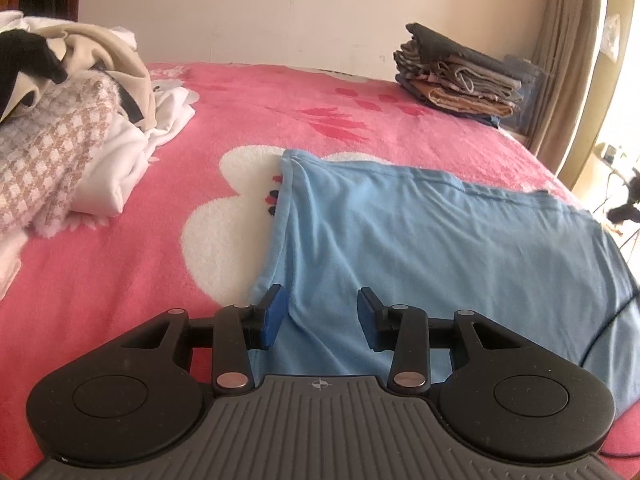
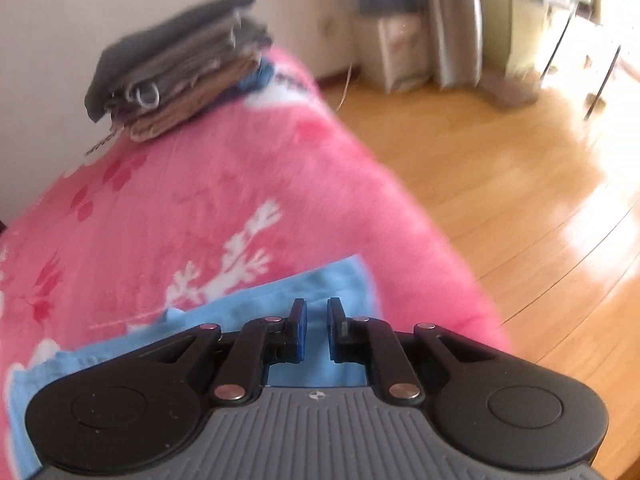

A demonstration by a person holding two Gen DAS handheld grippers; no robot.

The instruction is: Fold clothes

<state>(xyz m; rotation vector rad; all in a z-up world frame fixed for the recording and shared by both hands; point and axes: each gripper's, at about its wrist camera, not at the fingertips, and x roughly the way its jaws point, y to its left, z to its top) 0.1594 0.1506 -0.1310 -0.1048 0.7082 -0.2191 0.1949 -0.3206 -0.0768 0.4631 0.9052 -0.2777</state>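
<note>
A light blue shirt (image 1: 420, 240) lies flat on the pink blanket (image 1: 120, 280), partly folded, with its left edge doubled over. My left gripper (image 1: 322, 316) hovers low over the shirt's near left part, open wide, nothing between its fingers. In the right wrist view, blurred by motion, the blue shirt (image 2: 280, 292) reaches toward the bed's right edge. My right gripper (image 2: 317, 328) sits just above that cloth with only a narrow gap between its blue pads (image 2: 299, 332); no cloth shows clamped in the gap.
A heap of unfolded clothes (image 1: 72, 112), white, beige, checked and black, lies at the left. A stack of folded dark and brown garments (image 1: 460, 76) stands at the far right corner by the wall. The wooden floor (image 2: 520, 184) drops off past the bed's right edge.
</note>
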